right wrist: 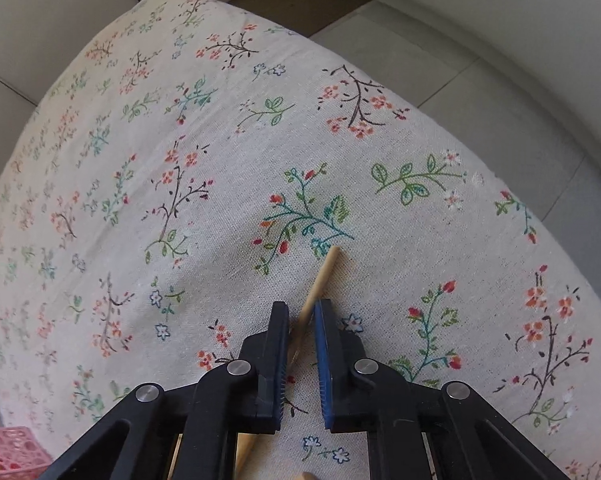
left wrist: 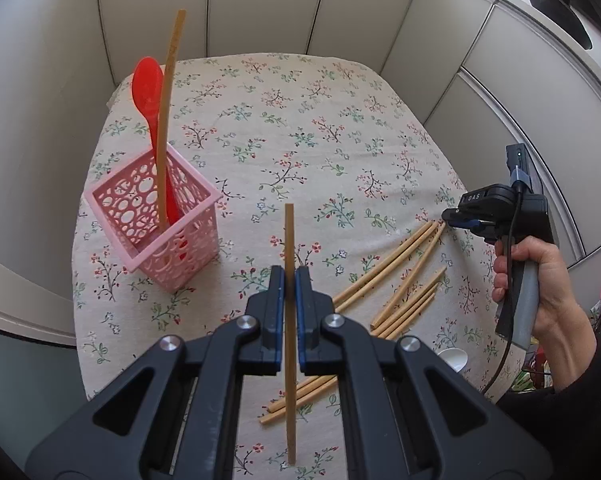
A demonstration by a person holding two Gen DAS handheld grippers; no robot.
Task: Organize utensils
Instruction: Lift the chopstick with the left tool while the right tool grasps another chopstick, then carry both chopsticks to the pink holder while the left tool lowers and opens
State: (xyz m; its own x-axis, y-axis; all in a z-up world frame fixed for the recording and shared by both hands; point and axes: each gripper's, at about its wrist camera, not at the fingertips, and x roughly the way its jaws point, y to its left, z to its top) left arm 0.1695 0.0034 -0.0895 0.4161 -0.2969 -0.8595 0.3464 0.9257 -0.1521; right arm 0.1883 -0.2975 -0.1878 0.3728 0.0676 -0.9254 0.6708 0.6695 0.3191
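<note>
Left gripper (left wrist: 290, 280) is pinching one chopstick (left wrist: 289, 240) upright between its pads, over the floral tablecloth (left wrist: 300, 140). At ten o'clock from it stands the pink basket (left wrist: 156, 216), already holding a red spoon (left wrist: 148, 88) and a wooden stick (left wrist: 172, 80). Loose chopsticks (left wrist: 400, 284) lie scattered at three o'clock. There, the right gripper (right wrist: 302, 318) has its jaws nearly together around a chopstick tip (right wrist: 320, 280) that lies on the cloth; whether the pads actually press it, I cannot tell.
</note>
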